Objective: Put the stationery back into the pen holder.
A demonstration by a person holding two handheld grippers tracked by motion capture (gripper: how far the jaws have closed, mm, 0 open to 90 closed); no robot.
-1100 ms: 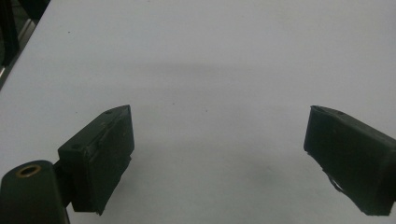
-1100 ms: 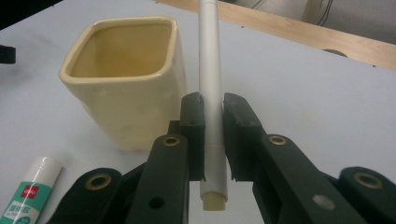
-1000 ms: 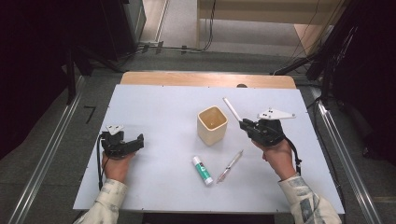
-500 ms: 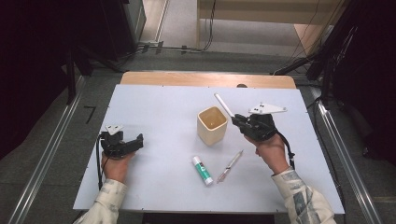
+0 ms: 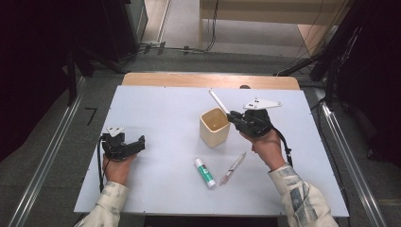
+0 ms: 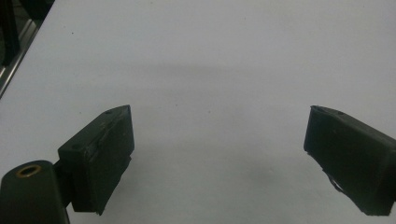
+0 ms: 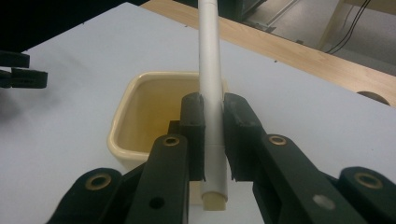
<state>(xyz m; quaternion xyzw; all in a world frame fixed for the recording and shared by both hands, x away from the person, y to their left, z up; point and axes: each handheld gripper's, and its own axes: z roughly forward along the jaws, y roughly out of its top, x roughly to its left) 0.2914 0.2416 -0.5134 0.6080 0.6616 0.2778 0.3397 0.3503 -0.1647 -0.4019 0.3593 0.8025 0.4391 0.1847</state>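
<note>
Right gripper (image 5: 236,118) has its jaws pinched on a white pen (image 7: 210,74), both pads flat against the barrel. In the right gripper view the pen's cream-tipped end (image 7: 215,201) pokes out below the pads and the long end runs up and away past them. The pen is off the tabletop (image 5: 156,109), held at the near-right rim of the cream cup (image 5: 214,126); in the high view it slants up and left from the jaws, over the cup's far right corner.

Left gripper (image 6: 217,154) sits low over bare tabletop at the left, jaws spread wide, nothing between them. Well apart from the cup.

A glue stick (image 5: 204,172) and a second pen (image 5: 232,168) lie flat, just beside each other, nearer the person than the cup. Neither is touched.
</note>
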